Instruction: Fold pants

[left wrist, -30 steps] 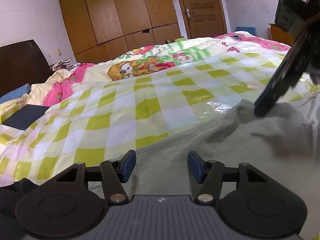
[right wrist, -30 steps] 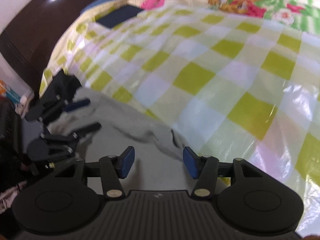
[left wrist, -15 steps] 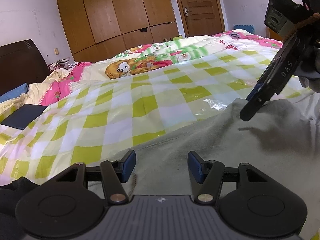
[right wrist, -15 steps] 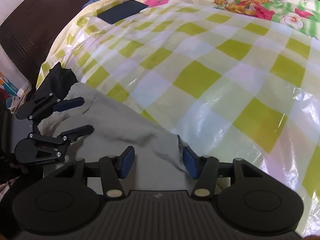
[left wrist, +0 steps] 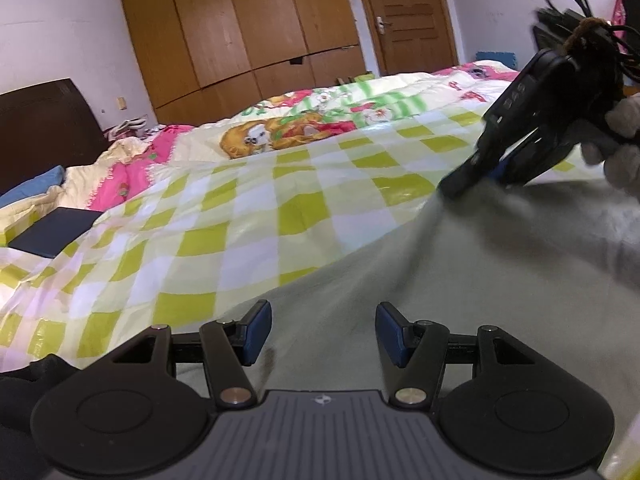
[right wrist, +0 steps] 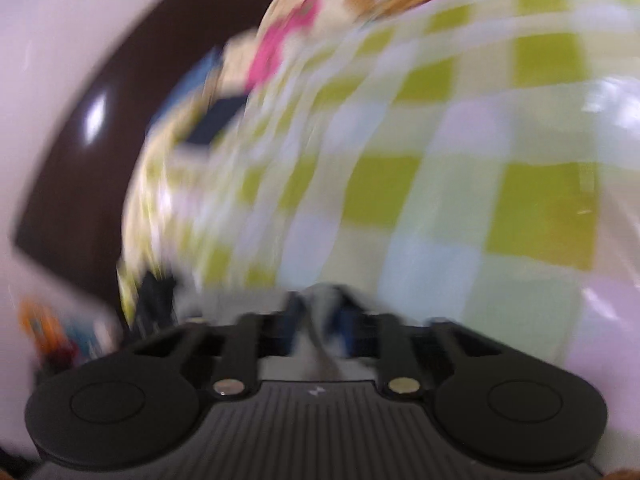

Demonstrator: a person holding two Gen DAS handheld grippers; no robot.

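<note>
Grey pants (left wrist: 460, 280) lie spread on the green-and-white checked bed cover (left wrist: 240, 220). My left gripper (left wrist: 323, 332) hovers low over their near part, open, with nothing pinched between its blue pads. My right gripper (left wrist: 460, 190) has its tips down on the far edge of the pants, and a person's gloved hand (left wrist: 620, 148) holds it. The right wrist view is blurred by motion. There the right gripper (right wrist: 318, 316) has its jaws closing, and a fold of the grey pants (right wrist: 320, 300) is squeezed between the pads.
A flat dark blue thing (left wrist: 56, 232) lies at the left of the bed, near a dark headboard (left wrist: 44, 128). A pink cartoon quilt (left wrist: 288, 136) is bunched across the far side. Wooden wardrobes (left wrist: 240, 32) and a door (left wrist: 408, 20) stand behind.
The right gripper rolled and dropped onto the far edge of the pants. Its jaws came together on the fabric, pulling the edge taut. The left gripper stayed where it was, open.
</note>
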